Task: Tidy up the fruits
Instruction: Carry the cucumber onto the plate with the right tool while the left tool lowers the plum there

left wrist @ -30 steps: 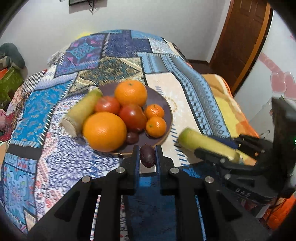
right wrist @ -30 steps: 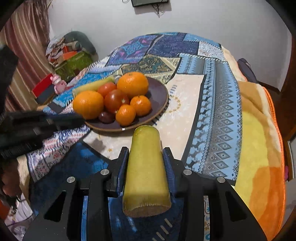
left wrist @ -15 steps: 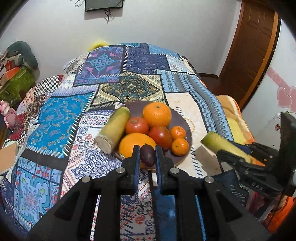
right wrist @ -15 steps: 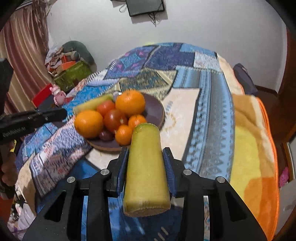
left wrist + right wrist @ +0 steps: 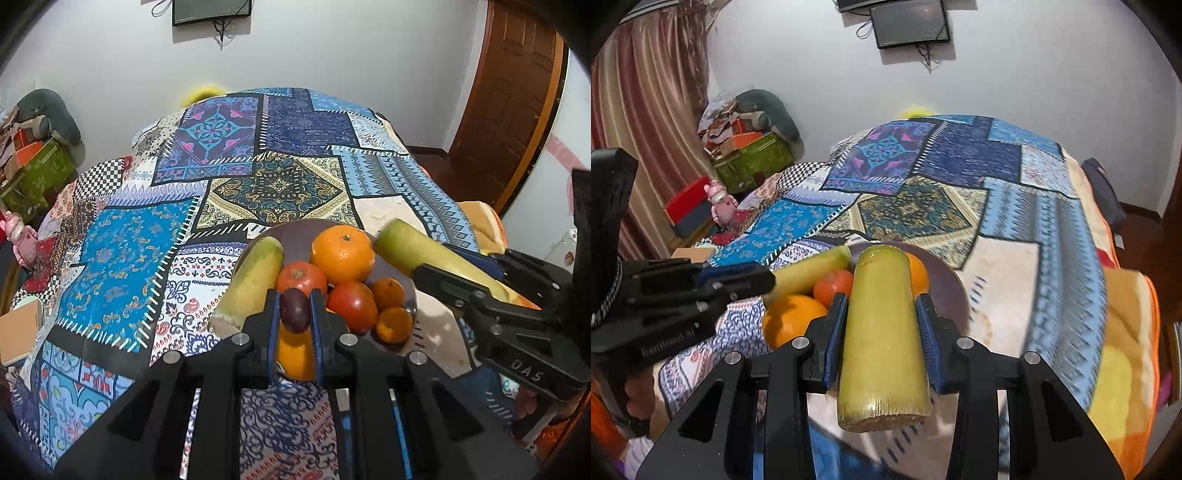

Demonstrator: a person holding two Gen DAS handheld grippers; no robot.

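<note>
A dark round plate (image 5: 301,234) on the patterned quilt holds a yellow-green cane piece (image 5: 255,275), large oranges (image 5: 341,253), tomatoes (image 5: 352,304) and small mandarins (image 5: 395,325). My left gripper (image 5: 294,312) is shut on a dark purple fruit (image 5: 294,310), held above the plate's near edge. My right gripper (image 5: 882,325) is shut on a second yellow-green cane piece (image 5: 881,332), held above the plate (image 5: 947,288). The right gripper also shows in the left wrist view (image 5: 480,291), at the plate's right. The left gripper shows at the left of the right wrist view (image 5: 701,284).
The quilt (image 5: 273,184) covers a bed that drops off to the right with an orange blanket (image 5: 1123,350). Boxes and clutter (image 5: 746,147) stand by the curtain at left. A wooden door (image 5: 517,92) is at the right. A wall screen (image 5: 910,24) hangs above.
Both grippers have lifted and pulled back with their loads, so the plate sits lower in both views. The right gripper's cane has moved in over the plate.
</note>
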